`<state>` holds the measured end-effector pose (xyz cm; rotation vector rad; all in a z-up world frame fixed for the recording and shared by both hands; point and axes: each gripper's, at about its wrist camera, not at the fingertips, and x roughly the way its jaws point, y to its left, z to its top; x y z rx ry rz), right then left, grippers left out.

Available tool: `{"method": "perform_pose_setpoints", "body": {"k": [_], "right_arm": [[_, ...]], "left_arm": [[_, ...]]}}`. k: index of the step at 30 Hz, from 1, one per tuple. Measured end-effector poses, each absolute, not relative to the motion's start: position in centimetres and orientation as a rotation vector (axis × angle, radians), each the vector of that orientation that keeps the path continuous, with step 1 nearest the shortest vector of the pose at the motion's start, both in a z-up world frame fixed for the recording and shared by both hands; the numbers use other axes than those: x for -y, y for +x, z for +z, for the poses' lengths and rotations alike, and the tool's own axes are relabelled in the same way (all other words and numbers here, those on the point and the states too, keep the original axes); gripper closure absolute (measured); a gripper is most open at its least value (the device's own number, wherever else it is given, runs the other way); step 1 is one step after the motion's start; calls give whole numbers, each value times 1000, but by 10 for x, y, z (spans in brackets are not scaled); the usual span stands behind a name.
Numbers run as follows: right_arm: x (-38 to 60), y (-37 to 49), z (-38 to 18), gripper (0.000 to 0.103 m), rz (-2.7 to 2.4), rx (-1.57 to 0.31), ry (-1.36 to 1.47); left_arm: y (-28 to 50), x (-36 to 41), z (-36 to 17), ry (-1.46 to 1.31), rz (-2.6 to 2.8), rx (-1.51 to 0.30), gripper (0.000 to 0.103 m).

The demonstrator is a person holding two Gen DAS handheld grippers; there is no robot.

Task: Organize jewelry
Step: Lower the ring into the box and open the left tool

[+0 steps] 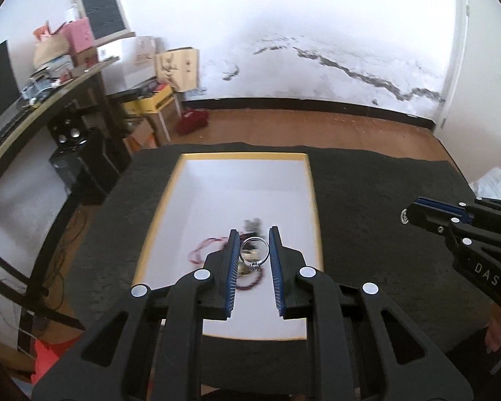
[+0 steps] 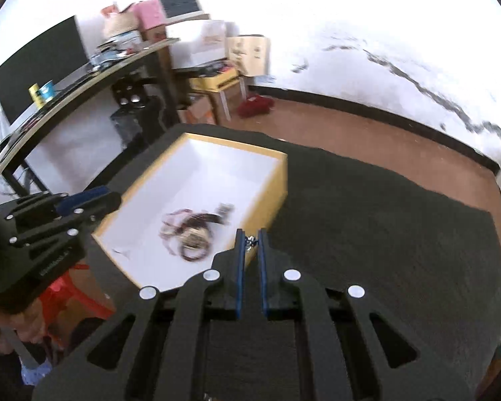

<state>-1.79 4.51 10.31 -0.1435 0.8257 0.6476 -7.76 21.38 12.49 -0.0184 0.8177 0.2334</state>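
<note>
A white tray with a yellow rim lies on a dark mat; it also shows in the right wrist view. My left gripper is shut on a silver ring and holds it above the tray. Below it lies a heap of jewelry: a pink cord, a dark beaded bracelet and a small dark piece. The heap also shows in the right wrist view. My right gripper is shut on a small silver piece, over the tray's right rim.
The dark mat covers the table around the tray. A black desk with a monitor and clutter stands at the left. Cardboard boxes and a red object lie on the wooden floor by the far wall.
</note>
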Motion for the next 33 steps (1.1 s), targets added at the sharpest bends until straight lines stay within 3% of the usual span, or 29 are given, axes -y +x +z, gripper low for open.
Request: {"method": "perform_pose_setpoints", "body": {"k": [10,33], "right_arm": [[-133,-31,107,95,744,-828,-223],[-169,-4,74,95,710,-895,-280]], "left_arm": [[-96,-275,112,-66,318,-829,85],[-23,-309,-31,-123,315,-1020,85]]}}
